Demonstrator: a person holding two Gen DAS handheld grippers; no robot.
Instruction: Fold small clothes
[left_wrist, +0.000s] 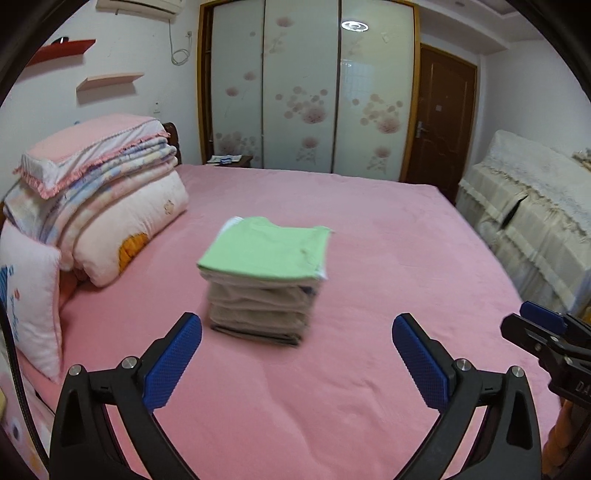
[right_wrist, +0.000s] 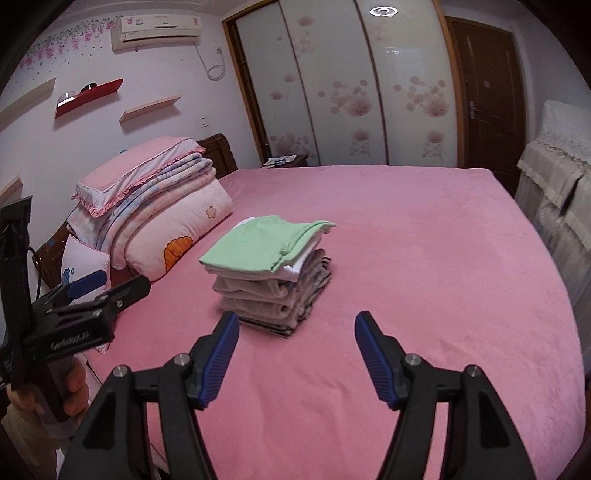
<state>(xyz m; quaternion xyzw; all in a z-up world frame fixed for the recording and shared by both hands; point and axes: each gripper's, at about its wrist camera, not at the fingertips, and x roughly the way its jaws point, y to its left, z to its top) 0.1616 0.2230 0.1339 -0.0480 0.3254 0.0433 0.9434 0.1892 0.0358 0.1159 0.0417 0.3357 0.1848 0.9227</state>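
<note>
A stack of folded small clothes (left_wrist: 264, 284) stands on the pink bed (left_wrist: 388, 266), with a light green garment (left_wrist: 267, 247) on top and beige and grey pieces below. It also shows in the right wrist view (right_wrist: 271, 273). My left gripper (left_wrist: 297, 332) is open and empty, held above the bed just in front of the stack. My right gripper (right_wrist: 295, 328) is open and empty, also just short of the stack. Each gripper shows at the edge of the other's view: the right one (left_wrist: 532, 321) and the left one (right_wrist: 110, 284).
A pile of folded quilts and pillows (left_wrist: 99, 206) lies at the head of the bed on the left. A cloth-covered cabinet (left_wrist: 528, 214) stands to the right of the bed. Sliding wardrobe doors (left_wrist: 306, 96) and a brown door (left_wrist: 439, 122) are behind.
</note>
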